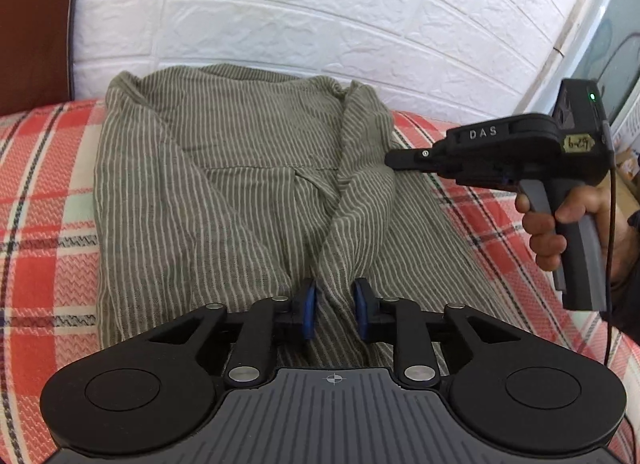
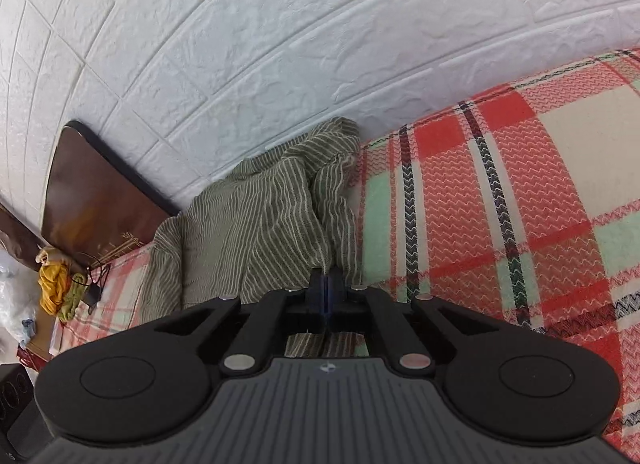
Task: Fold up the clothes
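An olive green garment with thin white stripes [image 1: 224, 184] lies spread on a red, green and cream plaid bed cover [image 1: 44, 200]. My left gripper [image 1: 334, 304] is open just above the garment's near part, with a raised fold of cloth between its blue pads. My right gripper [image 1: 394, 160] comes in from the right, held by a hand, and its tips touch the garment's right edge. In the right wrist view the right gripper [image 2: 327, 284] is shut on a fold of the garment [image 2: 260, 216].
A white brick-pattern wall [image 1: 320, 16] runs behind the bed. A dark wooden headboard [image 2: 92, 192] stands at the left. Yellow and green cloths [image 2: 56, 288] and a cable lie beside it. The plaid cover [image 2: 520, 204] stretches to the right.
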The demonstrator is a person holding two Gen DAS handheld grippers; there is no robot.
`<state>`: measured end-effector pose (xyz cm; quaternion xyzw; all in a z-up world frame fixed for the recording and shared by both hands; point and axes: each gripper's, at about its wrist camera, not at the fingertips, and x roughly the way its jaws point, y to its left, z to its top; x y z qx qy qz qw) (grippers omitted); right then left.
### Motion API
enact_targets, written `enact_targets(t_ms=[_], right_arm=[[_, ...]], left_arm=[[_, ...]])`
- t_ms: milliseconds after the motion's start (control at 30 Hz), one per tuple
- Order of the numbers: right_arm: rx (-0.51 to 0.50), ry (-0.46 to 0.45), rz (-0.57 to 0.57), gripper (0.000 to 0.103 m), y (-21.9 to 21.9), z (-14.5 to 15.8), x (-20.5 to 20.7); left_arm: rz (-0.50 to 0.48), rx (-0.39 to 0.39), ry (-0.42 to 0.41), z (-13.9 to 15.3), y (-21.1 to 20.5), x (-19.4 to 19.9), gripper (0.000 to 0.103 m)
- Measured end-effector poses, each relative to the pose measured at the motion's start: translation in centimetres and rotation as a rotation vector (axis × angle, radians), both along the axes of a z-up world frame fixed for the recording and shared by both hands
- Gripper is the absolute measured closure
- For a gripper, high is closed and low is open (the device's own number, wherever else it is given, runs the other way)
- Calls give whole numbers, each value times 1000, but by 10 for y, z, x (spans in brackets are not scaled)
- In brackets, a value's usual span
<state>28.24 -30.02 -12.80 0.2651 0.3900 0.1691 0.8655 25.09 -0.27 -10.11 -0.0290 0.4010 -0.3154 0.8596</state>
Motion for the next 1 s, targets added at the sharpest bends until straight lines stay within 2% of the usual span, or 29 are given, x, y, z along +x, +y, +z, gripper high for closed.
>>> enact_targets(t_ms=[100,167,233,333,433,567,667,733,833,867,900,1000], right_arm=[[10,-27,-6,86,-4,16,-14],[4,-55,5,80,-7,29,-32],[5,-78,38,77,-7,41,-57],[8,-114,93,76,-4,51,-105],[48,-121,146,76,1,52,-156],[84,-113,227,76,22,41,-220],[131,-91,267,76,39,26,-256],[140,-58,273,76,49,14,-272],[74,-21,246,76,58,-2,-286],[52,-10,234,80,59,-7,-289],[47,-3,223,80,59,-8,-291],[130,-23,197,72,46,12,-298]], left_arm=[[33,-31,-22,17,14,-8,52],[63,-30,-66,33,24,-21,46],[79,-23,-97,46,35,-40,44],[87,-23,-97,54,49,-76,42],[54,-22,-71,50,57,-118,42],[-50,-34,-49,39,54,-175,41],[-124,-36,-43,28,48,-210,35],[-146,19,-54,17,40,-223,34],[-149,114,-89,-4,33,-235,35],[-152,124,-111,-4,33,-240,35],[-155,131,-135,-4,34,-244,35],[-102,54,-132,20,54,-253,32]])
